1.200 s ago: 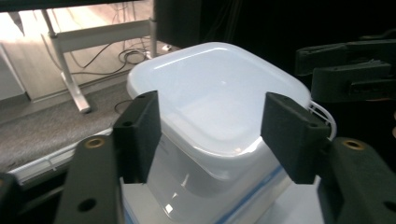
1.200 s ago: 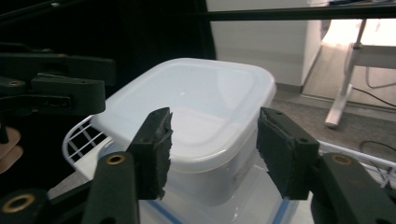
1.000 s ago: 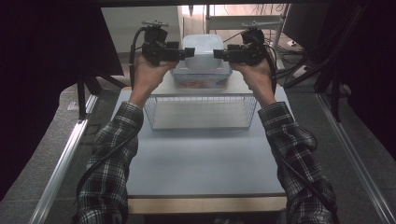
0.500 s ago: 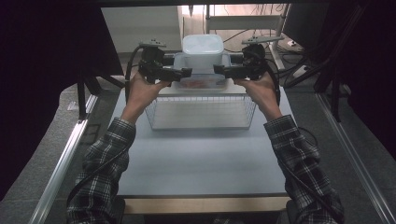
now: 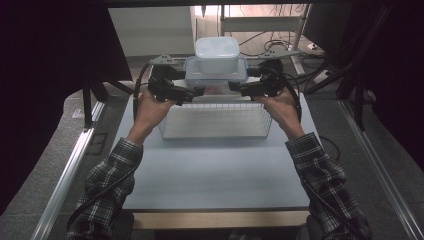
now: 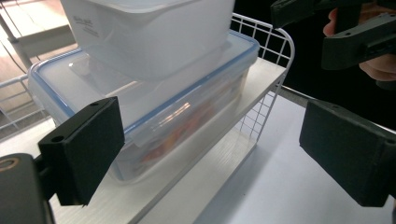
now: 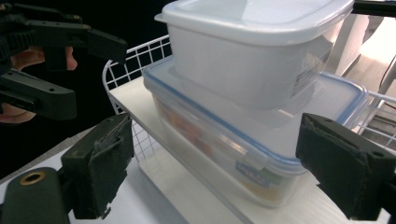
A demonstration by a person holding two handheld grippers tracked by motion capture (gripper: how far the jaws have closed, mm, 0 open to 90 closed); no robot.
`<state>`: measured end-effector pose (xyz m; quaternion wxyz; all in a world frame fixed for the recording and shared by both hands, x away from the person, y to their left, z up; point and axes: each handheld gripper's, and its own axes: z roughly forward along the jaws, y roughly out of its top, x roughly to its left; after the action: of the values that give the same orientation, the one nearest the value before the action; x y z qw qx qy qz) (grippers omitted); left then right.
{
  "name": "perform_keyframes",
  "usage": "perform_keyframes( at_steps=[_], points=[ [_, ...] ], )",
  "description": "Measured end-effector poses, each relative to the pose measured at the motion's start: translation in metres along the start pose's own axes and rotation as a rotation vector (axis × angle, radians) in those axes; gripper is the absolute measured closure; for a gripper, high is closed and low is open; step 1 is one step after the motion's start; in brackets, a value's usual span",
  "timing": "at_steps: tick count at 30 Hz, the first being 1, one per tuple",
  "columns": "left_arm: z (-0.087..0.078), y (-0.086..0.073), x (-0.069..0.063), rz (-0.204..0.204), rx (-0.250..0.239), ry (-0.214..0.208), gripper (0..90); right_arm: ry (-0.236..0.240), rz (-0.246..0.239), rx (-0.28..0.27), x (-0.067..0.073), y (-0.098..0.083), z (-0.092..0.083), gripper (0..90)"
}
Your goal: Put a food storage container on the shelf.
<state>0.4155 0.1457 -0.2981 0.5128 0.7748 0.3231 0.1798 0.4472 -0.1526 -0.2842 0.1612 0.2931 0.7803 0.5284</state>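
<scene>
At the table's (image 5: 215, 170) far end, found a clear box (image 5: 215, 75) with a blue-edged lid, set upright on a white board at the far side of the wire basket (image 5: 215, 122). Carried a white tub (image 5: 216, 50) square on that lid, touching it, lid on.

Flanked the box from both sides with two grippers, held level, tips aimed inward toward each other. Gripped the left gripper (image 5: 197, 91) in the left hand (image 5: 150, 107), just beside the box's left end. Showed its jaws wide apart, having just been opening, with neither pad pressing on anything. From the left gripper view, looked along those black pads (image 6: 84, 149) at the box's short end: box corner close ahead of one pad, bare table behind the other, nothing clamped.

Gripped the right gripper (image 5: 235, 90) in the right hand (image 5: 280, 105), just beside the box's right end. Showed the same there: jaws spread, having just been opening, pads off the box. From the right gripper view, faced the box's latch side, box and tub standing ahead between the two pads, untouched, with basket mesh curving up beside the board.

Wore checked sleeves (image 5: 110, 185) on both forearms, reaching in over the table.
</scene>
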Motion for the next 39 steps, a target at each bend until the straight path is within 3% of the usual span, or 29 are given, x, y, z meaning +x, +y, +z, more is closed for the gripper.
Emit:
perform_keyframes(
  at_steps=[3,20,39],
  points=[
    [-0.002,-0.004,-0.002,0.018,0.0,0.007,5.6,0.003,-0.005,0.002,0.002,-0.004,-0.001,10.1],
    [-0.008,-0.032,-0.006,0.018,0.045,0.011,3.4,-0.005,-0.041,0.025,0.009,-0.024,-0.008,6.6],
    [-0.018,-0.066,-0.009,0.023,0.079,0.044,2.9,-0.011,-0.037,0.034,0.01,-0.049,-0.014,4.0]
  ],
)
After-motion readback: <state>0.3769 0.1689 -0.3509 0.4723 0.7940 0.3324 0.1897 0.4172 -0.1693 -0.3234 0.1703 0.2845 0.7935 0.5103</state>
